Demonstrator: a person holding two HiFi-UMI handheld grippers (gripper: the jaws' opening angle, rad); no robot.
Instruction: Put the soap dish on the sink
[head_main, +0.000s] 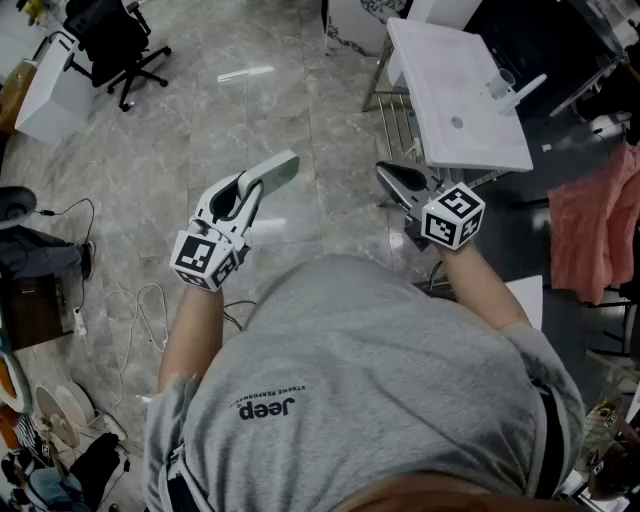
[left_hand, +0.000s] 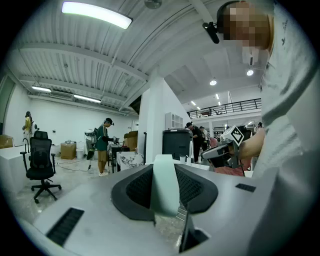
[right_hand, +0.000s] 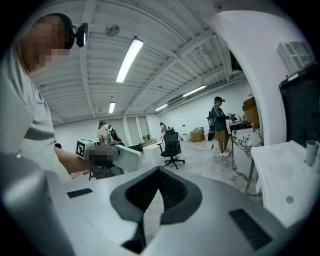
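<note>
In the head view my left gripper (head_main: 258, 183) is shut on a pale green soap dish (head_main: 277, 170), held out over the floor, left of the sink. In the left gripper view the soap dish (left_hand: 165, 186) stands edge-on, clamped between the black pads. The white sink (head_main: 455, 95) stands at the upper right, with a tap (head_main: 522, 90) at its far side. My right gripper (head_main: 392, 178) hovers just short of the sink's near corner, shut with nothing in it. The right gripper view shows its own jaws (right_hand: 159, 172) closed and the sink (right_hand: 287, 185) at the right edge.
A metal rack (head_main: 400, 125) stands under and beside the sink. A pink cloth (head_main: 595, 230) hangs at the right. An office chair (head_main: 120, 50) and a white box (head_main: 45, 90) are at the upper left, cables (head_main: 130, 310) lie on the floor. People stand far off.
</note>
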